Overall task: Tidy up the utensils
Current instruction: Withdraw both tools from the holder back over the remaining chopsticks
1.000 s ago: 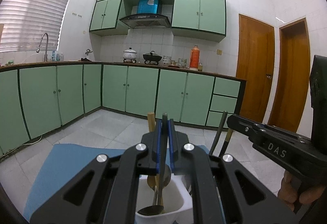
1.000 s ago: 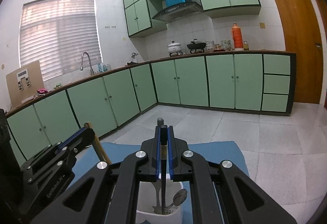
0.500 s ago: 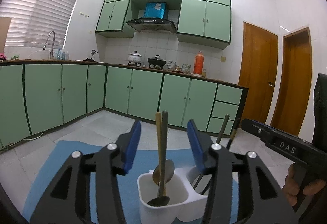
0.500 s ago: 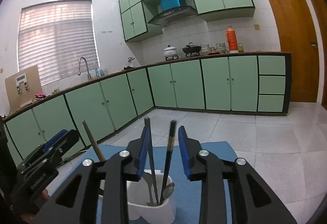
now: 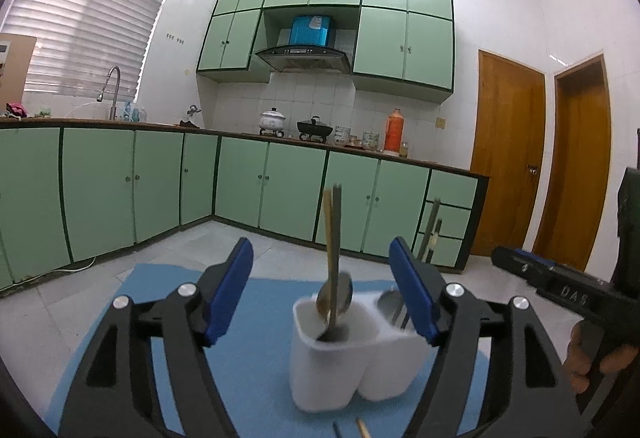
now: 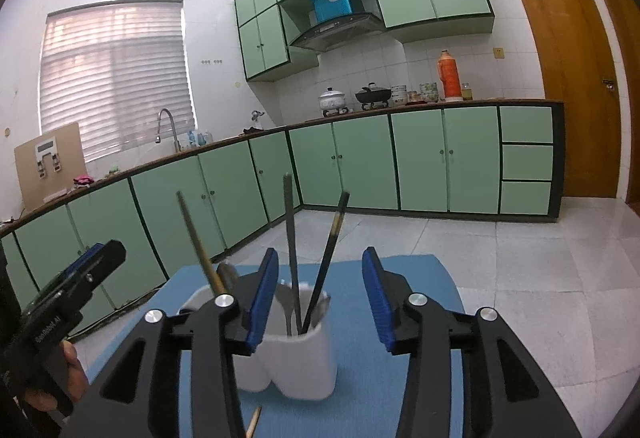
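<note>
Left wrist view, left to right. My left tongs (image 5: 320, 296) are released and their jaws are opening; the blue pads (image 5: 230, 294) stand wide apart and press on nothing. Between and beyond them the white two-compartment holder (image 5: 320, 374) stands upright on the blue mat (image 5: 256, 350). Its left compartment holds a wooden-handled spoon (image 5: 329, 238) and a dark-handled spoon (image 5: 337, 234), both leaning slightly, bowls down. Its right compartment holds two dark-handled utensils (image 5: 430, 234), partly hidden behind my right-side pad; their kind cannot be told here. At the bottom edge of the mat, two utensil tips (image 5: 362, 428) lie just in front of the holder. At far right, my right hand (image 5: 588, 358) grips the other tool.

Right wrist view, left to right. At far left, my left hand (image 6: 74, 374) carries the left tool. My right tongs (image 6: 320, 296) are released, jaws opening, pads clear of everything. The holder stands between the pads, slightly left of centre. The wooden handle rises from the far compartment. In the near compartment a dark-handled spoon (image 6: 290, 234) stands nearly upright and a dark-handled fork (image 6: 332, 238) leans right. A wooden tip (image 6: 253, 420) lies on the mat in front of the holder.
</note>
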The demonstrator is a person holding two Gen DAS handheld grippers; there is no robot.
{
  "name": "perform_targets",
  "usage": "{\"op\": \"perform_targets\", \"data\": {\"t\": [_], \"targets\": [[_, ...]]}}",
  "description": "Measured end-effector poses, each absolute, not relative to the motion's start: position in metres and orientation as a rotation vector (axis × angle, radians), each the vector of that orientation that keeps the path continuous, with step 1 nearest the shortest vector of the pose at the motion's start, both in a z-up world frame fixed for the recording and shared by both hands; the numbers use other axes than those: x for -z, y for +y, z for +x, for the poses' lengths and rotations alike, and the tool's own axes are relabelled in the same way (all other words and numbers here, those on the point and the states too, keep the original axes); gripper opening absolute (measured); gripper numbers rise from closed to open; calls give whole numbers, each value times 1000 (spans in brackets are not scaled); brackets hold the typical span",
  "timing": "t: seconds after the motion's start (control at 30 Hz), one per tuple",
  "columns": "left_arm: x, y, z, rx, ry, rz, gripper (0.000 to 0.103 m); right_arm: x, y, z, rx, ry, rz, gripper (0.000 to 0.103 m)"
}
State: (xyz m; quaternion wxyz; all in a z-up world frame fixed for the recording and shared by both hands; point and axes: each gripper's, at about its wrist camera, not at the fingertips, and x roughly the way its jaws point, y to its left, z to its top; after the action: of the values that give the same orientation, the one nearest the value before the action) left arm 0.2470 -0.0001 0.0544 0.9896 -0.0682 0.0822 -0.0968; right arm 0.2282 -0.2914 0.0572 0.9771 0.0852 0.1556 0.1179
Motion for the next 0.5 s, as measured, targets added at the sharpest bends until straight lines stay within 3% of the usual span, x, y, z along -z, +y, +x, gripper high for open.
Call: {"op": "perform_targets", "data": {"t": [0.17,0.5], "targets": [[-32,1,218,203,213,-119,80,-42,-293,194,-254,308,181,50],[27,12,154,171,332,-119,91,0,-277,123,-205,313,109,77]]}}
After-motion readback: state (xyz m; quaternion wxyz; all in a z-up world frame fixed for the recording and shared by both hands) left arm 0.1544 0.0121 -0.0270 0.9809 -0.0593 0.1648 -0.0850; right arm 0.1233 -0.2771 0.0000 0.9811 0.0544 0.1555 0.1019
